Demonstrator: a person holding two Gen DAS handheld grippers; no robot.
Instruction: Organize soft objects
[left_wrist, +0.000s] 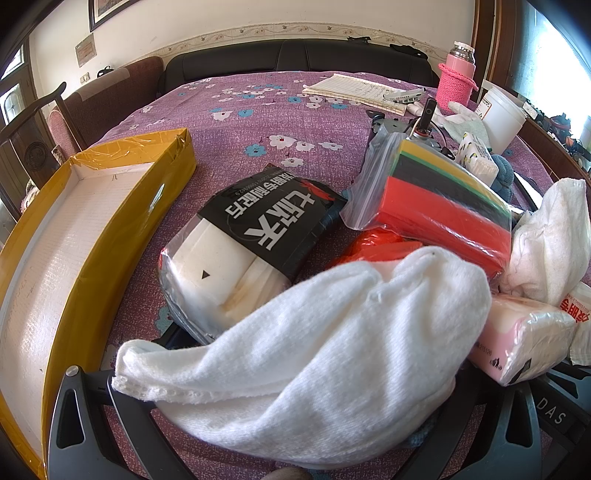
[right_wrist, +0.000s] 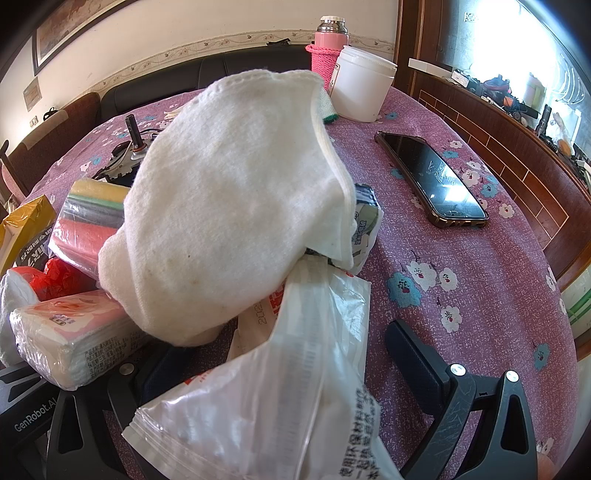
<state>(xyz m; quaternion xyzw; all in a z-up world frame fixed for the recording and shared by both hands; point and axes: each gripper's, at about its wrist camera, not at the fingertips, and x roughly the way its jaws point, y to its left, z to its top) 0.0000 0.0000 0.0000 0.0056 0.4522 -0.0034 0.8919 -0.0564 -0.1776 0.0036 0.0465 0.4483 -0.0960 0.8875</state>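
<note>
We see a rumpled white terry towel draped across our left tongs, hiding the tips, so we cannot tell whether they grip it. Just ahead lie a black-labelled pack of white pads and a zip bag of red, black and yellow sponges; a yellow taped cardboard box sits to their left. Our right tongs stand spread wide, a crinkled clear plastic bag lying between the fingers, a second white cloth bunched beyond, a black phone farther right
</note>
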